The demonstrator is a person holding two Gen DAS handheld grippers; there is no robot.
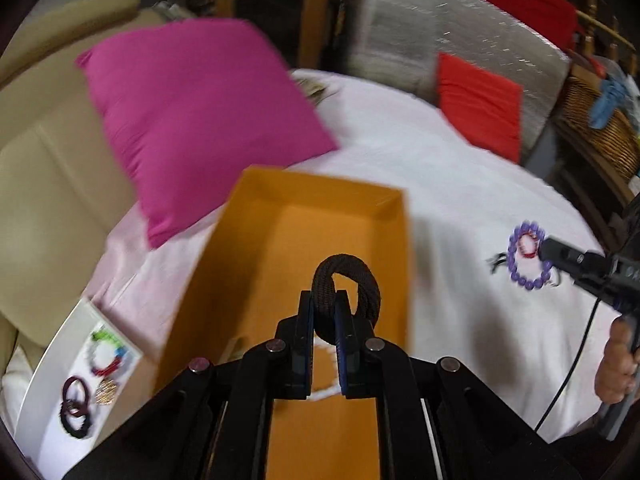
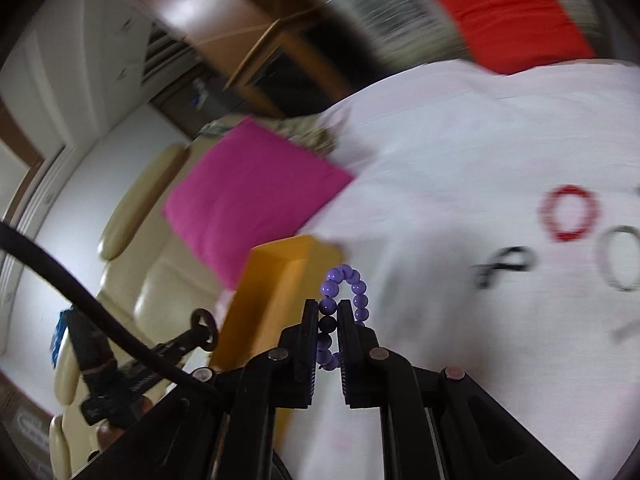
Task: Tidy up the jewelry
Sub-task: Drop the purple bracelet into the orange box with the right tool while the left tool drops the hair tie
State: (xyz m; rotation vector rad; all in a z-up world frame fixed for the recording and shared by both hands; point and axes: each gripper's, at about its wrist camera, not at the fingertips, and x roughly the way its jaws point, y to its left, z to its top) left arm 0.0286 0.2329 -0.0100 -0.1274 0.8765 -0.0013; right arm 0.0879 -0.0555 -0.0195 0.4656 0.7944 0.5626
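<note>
The left gripper (image 1: 325,307) is clamped on a black hair tie (image 1: 346,280) above the orange box (image 1: 320,216), the right gripper (image 2: 328,312) pinches a purple bead bracelet (image 2: 344,284) over the bed sheet (image 2: 460,152), and farther left a white tray (image 1: 52,384) holds bracelets and hair ties.

A dark brown hair tie (image 1: 346,286) sits between the left gripper's black fingers (image 1: 306,320), above a plain orange box (image 1: 320,216). Glossy purple beads (image 2: 344,292) fill the right gripper's black fingers (image 2: 347,328); ahead, a magenta pillow (image 2: 248,196) and red ring (image 2: 570,213) lie on white cloth (image 2: 460,152).
</note>
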